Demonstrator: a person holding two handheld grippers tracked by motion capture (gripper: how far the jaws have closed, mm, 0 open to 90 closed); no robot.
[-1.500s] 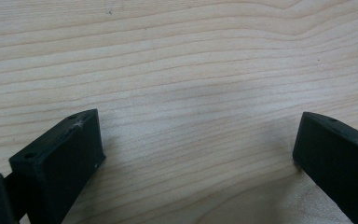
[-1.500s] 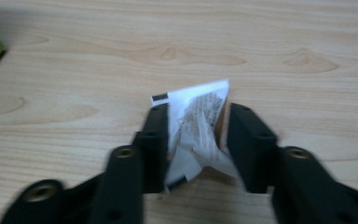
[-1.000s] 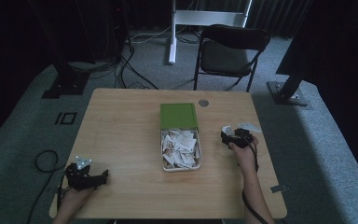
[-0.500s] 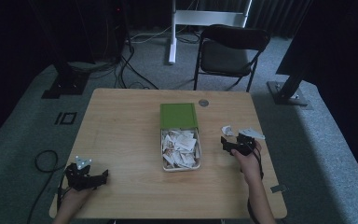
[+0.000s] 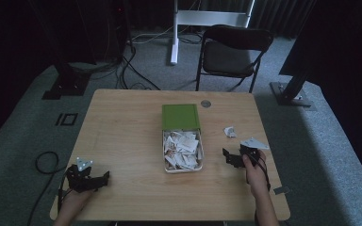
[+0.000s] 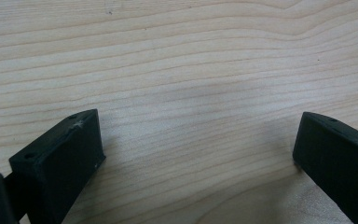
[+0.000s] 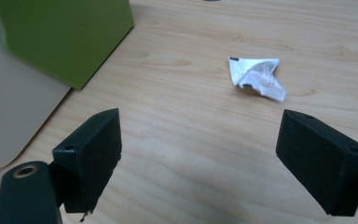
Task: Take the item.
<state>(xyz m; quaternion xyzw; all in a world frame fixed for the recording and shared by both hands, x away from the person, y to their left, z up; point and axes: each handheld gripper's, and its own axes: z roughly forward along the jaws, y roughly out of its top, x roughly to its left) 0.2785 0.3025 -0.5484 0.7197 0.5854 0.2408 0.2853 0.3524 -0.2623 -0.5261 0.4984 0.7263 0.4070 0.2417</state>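
A cream box full of crumpled paper scraps sits mid-table, its green lid lying against its far end. One crumpled white scrap lies on the wood to the right of the box. My right gripper rests near the table's right side, just short of that scrap, jaws wide apart and empty. My left gripper sits at the near left corner, open, with bare wood between its jaws.
The wooden table carries a small round metal disc near its far edge. A black folding chair stands behind the table. Cables and stand bases lie on the grey carpet around it.
My right gripper has drawn back toward the near edge, leaving the crumpled scrap lying on the table where it had been. The left gripper has stayed still.
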